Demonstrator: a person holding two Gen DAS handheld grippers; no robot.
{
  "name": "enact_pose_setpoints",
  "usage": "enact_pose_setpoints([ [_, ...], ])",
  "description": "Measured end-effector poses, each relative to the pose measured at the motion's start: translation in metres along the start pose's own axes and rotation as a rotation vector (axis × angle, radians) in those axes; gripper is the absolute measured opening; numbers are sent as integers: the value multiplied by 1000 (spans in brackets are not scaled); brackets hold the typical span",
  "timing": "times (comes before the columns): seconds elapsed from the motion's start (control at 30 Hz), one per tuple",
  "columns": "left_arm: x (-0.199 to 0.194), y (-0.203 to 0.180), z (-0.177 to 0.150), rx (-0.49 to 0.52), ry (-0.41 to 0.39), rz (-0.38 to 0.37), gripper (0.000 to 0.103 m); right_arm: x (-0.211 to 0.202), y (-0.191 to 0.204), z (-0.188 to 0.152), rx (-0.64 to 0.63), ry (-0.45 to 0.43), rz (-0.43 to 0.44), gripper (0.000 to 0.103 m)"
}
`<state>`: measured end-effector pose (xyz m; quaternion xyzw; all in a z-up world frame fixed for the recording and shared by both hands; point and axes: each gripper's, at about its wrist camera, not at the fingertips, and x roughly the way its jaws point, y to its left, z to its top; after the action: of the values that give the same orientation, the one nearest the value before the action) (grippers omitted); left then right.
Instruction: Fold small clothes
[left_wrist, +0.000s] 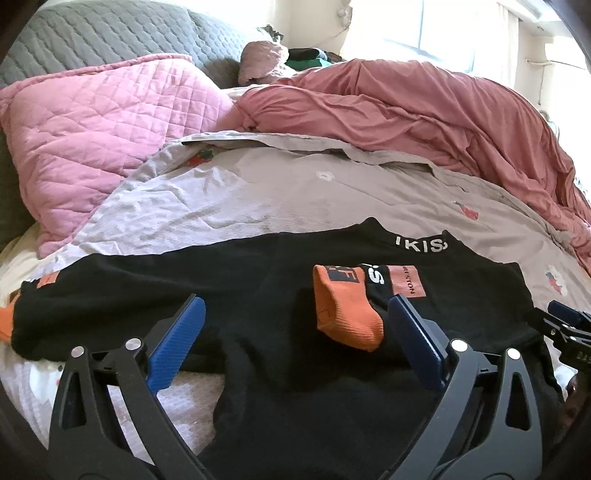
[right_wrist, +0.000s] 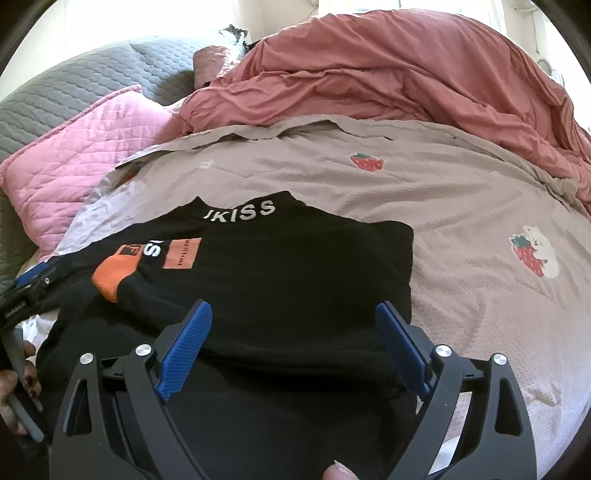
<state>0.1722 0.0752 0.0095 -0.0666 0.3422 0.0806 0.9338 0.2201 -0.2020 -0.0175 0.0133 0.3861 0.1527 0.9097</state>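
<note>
A black sweater (left_wrist: 184, 288) (right_wrist: 295, 266) with white lettering at the collar lies spread on the bed. One sleeve is folded across its chest and ends in an orange cuff (left_wrist: 343, 314) (right_wrist: 114, 273). My left gripper (left_wrist: 295, 314) hovers over the sweater's near part, jaws wide open, nothing between the blue pads. My right gripper (right_wrist: 293, 317) hovers over the right side of the sweater, also wide open and empty. The right gripper's tip (left_wrist: 565, 317) shows at the right edge of the left wrist view. The left gripper (right_wrist: 33, 280) shows at the left edge of the right wrist view.
The sweater rests on a taupe duvet (right_wrist: 461, 206) with strawberry prints. A pink quilted pillow (left_wrist: 92, 125) lies at the far left and a rumpled rose blanket (left_wrist: 424, 110) at the far right. A grey quilted headboard (left_wrist: 110, 33) stands behind. A hand (right_wrist: 22, 373) holds the left gripper's handle.
</note>
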Motion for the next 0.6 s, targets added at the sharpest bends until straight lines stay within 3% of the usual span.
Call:
enact_pose_setpoints([
  [0.6,-18,25,-4,-31,8,58,93,-16,27,0,-35,-14,39,95],
])
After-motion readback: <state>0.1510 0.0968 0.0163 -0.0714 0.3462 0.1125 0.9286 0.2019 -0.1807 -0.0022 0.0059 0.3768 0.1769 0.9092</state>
